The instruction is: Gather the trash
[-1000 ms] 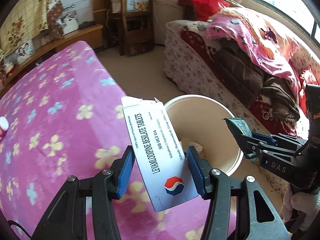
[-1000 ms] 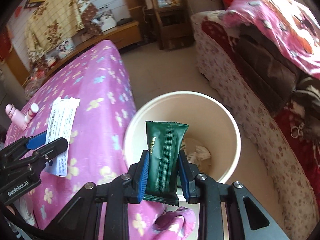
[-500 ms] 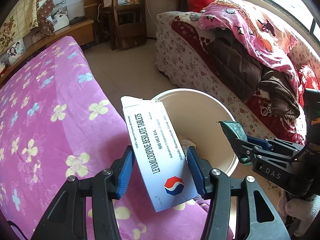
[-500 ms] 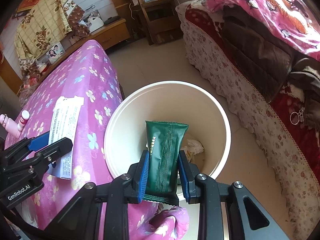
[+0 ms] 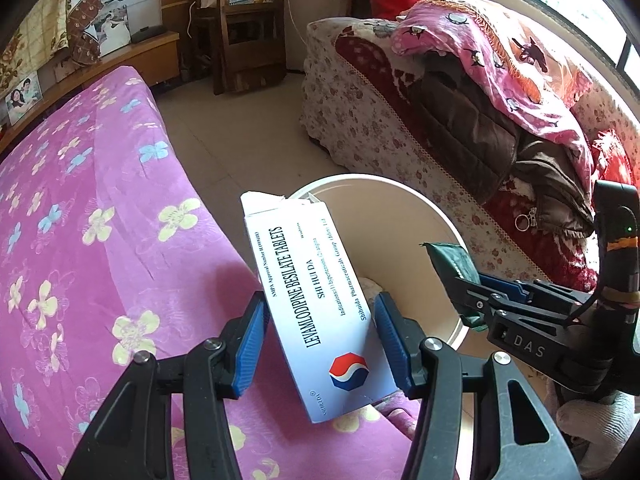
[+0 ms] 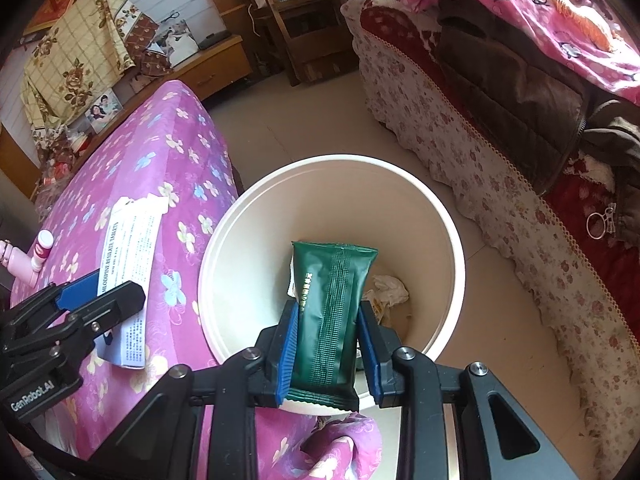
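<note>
My left gripper (image 5: 318,344) is shut on a white medicine box (image 5: 308,292) and holds it above the edge of the purple table, beside the cream trash bucket (image 5: 404,188). My right gripper (image 6: 328,346) is shut on a dark green wrapper (image 6: 328,304) and holds it over the open bucket (image 6: 248,216). Crumpled white paper (image 6: 386,286) lies at the bucket's bottom. The right gripper with the wrapper (image 5: 452,264) shows in the left wrist view, and the left gripper with the box (image 6: 126,248) shows in the right wrist view.
The table has a purple flowered cloth (image 5: 80,216). Pink bottles (image 6: 28,256) stand on it at the far left. A floral sofa (image 5: 380,128) piled with blankets and clothes runs along the right. A wooden chair (image 5: 244,20) stands at the back on the tiled floor.
Both grippers have moved toward the bucket, which now fills more of each view. The green wrapper now hangs over the bucket's opening. Both grips are unchanged.
</note>
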A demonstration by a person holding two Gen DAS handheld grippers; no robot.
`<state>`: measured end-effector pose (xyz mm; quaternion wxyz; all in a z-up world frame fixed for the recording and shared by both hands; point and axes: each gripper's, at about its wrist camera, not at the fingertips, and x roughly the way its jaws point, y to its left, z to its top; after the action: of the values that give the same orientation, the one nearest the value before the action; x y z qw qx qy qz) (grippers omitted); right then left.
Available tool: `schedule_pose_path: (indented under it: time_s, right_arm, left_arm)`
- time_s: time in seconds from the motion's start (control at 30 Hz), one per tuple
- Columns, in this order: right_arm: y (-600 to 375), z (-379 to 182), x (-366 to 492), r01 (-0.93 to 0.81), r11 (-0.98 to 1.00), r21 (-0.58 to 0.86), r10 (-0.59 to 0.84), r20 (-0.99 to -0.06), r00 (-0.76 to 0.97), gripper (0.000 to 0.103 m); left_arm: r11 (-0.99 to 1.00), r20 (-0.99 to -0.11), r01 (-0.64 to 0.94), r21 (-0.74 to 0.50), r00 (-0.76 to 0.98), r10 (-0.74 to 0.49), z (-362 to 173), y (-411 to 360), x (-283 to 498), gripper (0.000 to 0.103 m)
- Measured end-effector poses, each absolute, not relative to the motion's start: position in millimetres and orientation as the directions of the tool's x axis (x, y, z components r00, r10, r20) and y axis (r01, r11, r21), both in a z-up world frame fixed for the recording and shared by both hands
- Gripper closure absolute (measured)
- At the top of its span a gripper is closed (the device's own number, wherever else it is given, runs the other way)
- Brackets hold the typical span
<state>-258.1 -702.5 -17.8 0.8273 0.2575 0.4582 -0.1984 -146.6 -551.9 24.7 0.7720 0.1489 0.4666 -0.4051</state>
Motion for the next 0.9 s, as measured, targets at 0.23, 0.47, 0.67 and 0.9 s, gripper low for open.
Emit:
schedule_pose_path:
  time_s: [0.23, 0.47, 0.67, 0.9]
  right_arm:
    - [-711, -25, -263, 0.577, 0.744, 0.335, -0.031, -0.846, 0.532, 0.044]
    - [-709, -25, -267, 0.573, 0.738, 0.356, -0.027, -0.834, 0.551, 0.035]
    - [-693, -15, -268, 0.566, 0.766, 0.304, -0.078, -0.83, 0.552, 0.035]
    - [-668, 7, -273, 0.568, 0.792, 0.224, -0.165, -0.817, 0.553, 0.035]
  left_arm:
    - [0.625, -0.84, 0.761, -0.172, 0.218, -0.497, 25, -554, -147, 0.034]
    - [0.637, -0.837, 0.753, -0.164, 0.235, -0.494, 28, -546, -147, 0.033]
    - [0.653, -0.831, 0.748, -0.121, 0.283, -0.479, 32, -537, -150, 0.033]
    - [0.686, -0.801, 0.725, -0.066, 0.371, -0.469, 46, -512, -159, 0.033]
